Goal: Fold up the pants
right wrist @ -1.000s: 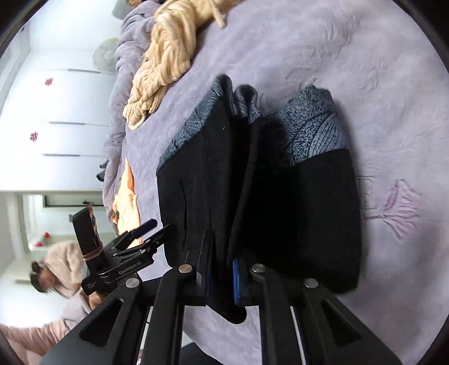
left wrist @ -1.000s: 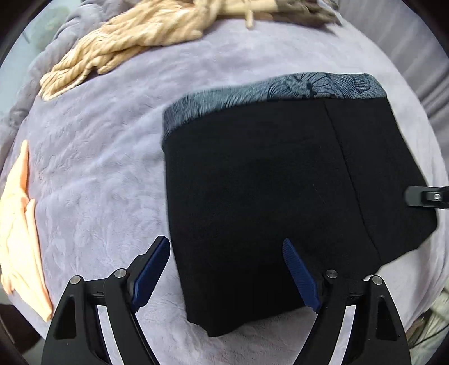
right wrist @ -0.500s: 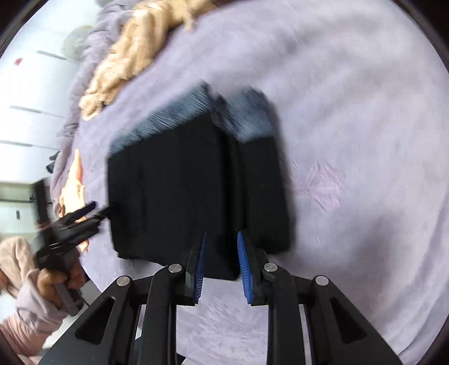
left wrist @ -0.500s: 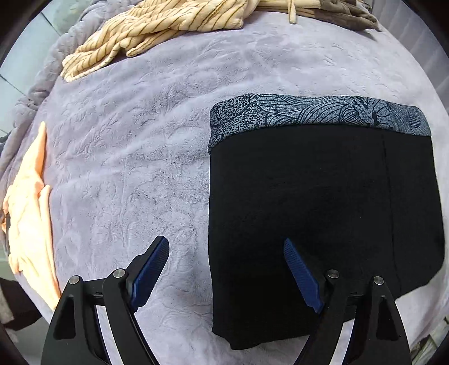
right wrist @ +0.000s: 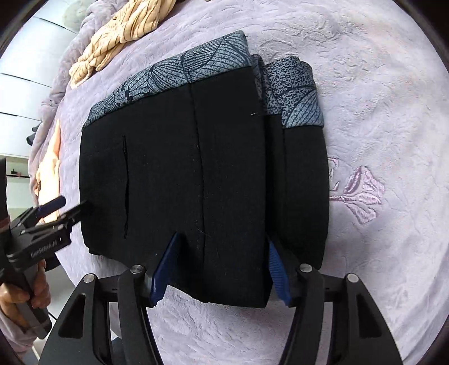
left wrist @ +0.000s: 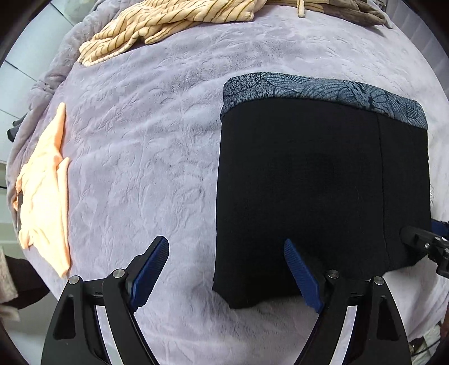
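The black pants [left wrist: 322, 191] with a grey-blue leaf-print waistband lie folded into a compact stack on the lilac bedspread [left wrist: 140, 157]. They also show in the right wrist view [right wrist: 196, 174], with the folded layers visible on the right side. My left gripper [left wrist: 227, 272] is open and empty, just over the stack's near left edge. My right gripper [right wrist: 221, 266] is open and empty at the stack's near edge. The left gripper shows at the left of the right wrist view [right wrist: 64, 207]. The right gripper's tip shows at the right edge of the left wrist view [left wrist: 421, 241].
A striped yellow garment [left wrist: 168, 25] lies bunched at the bed's far edge. A folded peach garment [left wrist: 45, 191] lies at the bed's left side. An embroidered flower motif [right wrist: 359, 193] marks the bedspread right of the stack.
My right gripper has let go of the pants and opened; the folded stack now lies flat. My left gripper stayed open and shifted left relative to the stack.
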{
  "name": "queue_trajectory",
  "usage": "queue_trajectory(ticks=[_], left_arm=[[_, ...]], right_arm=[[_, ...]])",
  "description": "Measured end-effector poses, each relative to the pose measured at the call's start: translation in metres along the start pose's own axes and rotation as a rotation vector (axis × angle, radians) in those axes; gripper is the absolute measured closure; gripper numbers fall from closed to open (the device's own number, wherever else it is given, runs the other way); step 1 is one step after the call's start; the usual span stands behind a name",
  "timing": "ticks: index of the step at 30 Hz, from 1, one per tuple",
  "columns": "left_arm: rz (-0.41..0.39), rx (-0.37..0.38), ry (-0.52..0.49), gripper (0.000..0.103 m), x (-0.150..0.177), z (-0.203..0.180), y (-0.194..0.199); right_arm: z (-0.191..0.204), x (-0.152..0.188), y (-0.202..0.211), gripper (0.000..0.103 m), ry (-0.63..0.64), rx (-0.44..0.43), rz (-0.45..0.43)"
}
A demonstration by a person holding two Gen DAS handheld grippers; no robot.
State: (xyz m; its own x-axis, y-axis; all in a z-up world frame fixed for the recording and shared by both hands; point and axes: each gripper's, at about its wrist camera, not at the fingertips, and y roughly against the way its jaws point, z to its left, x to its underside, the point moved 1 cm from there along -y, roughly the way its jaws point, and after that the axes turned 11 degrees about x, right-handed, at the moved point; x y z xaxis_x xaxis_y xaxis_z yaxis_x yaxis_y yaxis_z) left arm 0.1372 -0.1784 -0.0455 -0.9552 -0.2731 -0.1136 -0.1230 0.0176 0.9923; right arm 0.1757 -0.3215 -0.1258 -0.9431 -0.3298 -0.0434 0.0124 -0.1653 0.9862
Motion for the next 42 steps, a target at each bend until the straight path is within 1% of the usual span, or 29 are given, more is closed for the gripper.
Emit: queue_trajectory(ticks=[1, 2, 3, 4, 5, 7, 10, 11, 13, 16, 17, 18, 21, 23, 27, 29, 33, 37, 39, 42], left_arm=[[0.002, -0.003, 0.003, 0.018, 0.006, -0.001, 0.003], [0.006, -0.007, -0.001, 0.018, 0.022, -0.007, 0.007], [0.012, -0.010, -0.011, 0.018, 0.029, -0.010, 0.008], [0.019, -0.016, -0.025, 0.018, 0.041, -0.013, 0.012], [0.023, -0.018, -0.029, 0.018, 0.051, -0.016, 0.016], [0.038, -0.009, -0.010, 0.018, 0.067, -0.017, 0.017], [0.074, 0.030, 0.047, 0.018, 0.081, -0.021, 0.013], [0.088, 0.052, 0.059, 0.018, 0.087, -0.021, 0.012], [0.096, 0.070, 0.067, 0.018, 0.092, -0.021, 0.013], [0.067, 0.111, 0.079, 0.017, 0.088, -0.021, 0.025], [0.059, 0.126, 0.079, 0.006, 0.087, -0.022, 0.033], [0.046, 0.141, 0.082, 0.000, 0.083, -0.023, 0.039], [0.046, 0.181, 0.081, 0.000, 0.070, -0.024, 0.045], [0.062, 0.179, 0.080, 0.000, 0.065, -0.027, 0.039], [0.110, 0.177, 0.054, 0.000, 0.068, -0.041, 0.025], [0.137, 0.178, 0.063, 0.000, 0.072, -0.048, 0.022], [0.117, 0.180, 0.132, 0.000, 0.064, -0.031, 0.019], [0.127, 0.176, 0.170, 0.000, 0.061, -0.026, 0.020], [0.151, 0.167, 0.161, 0.000, 0.061, -0.031, 0.016], [0.154, 0.132, 0.114, 0.000, 0.063, -0.039, 0.016]], right_arm=[[0.000, 0.001, 0.001, 0.032, 0.009, -0.002, 0.001], [0.001, 0.002, 0.002, 0.029, 0.023, 0.000, 0.000], [-0.001, 0.005, 0.001, 0.028, 0.037, 0.006, -0.003], [0.013, 0.001, -0.002, 0.026, 0.057, 0.020, -0.009], [0.016, 0.002, -0.001, 0.024, 0.080, 0.033, -0.016], [0.019, 0.005, -0.001, 0.024, 0.102, 0.043, -0.021], [0.016, 0.004, -0.001, 0.023, 0.105, 0.026, -0.013], [0.015, 0.004, -0.001, 0.023, 0.106, 0.019, -0.010], [0.014, 0.003, -0.001, 0.022, 0.119, 0.010, -0.002], [0.018, 0.002, -0.004, 0.019, 0.153, 0.010, 0.008], [0.021, 0.001, -0.005, 0.017, 0.166, 0.012, 0.013], [0.023, 0.001, -0.005, 0.017, 0.174, 0.018, 0.016], [0.025, 0.000, -0.005, 0.016, 0.175, 0.019, 0.025], [0.024, 0.000, -0.004, 0.016, 0.160, 0.011, 0.029], [0.020, 0.005, -0.001, 0.016, 0.128, -0.014, 0.012], [0.015, 0.010, 0.005, 0.016, 0.105, -0.028, 0.001], [-0.005, 0.017, 0.020, 0.016, 0.026, -0.093, -0.033], [-0.029, 0.013, 0.024, 0.016, -0.047, -0.109, -0.040], [-0.039, 0.011, 0.024, 0.016, -0.077, -0.117, -0.041], [-0.051, 0.013, 0.023, 0.016, -0.117, -0.165, -0.047]])
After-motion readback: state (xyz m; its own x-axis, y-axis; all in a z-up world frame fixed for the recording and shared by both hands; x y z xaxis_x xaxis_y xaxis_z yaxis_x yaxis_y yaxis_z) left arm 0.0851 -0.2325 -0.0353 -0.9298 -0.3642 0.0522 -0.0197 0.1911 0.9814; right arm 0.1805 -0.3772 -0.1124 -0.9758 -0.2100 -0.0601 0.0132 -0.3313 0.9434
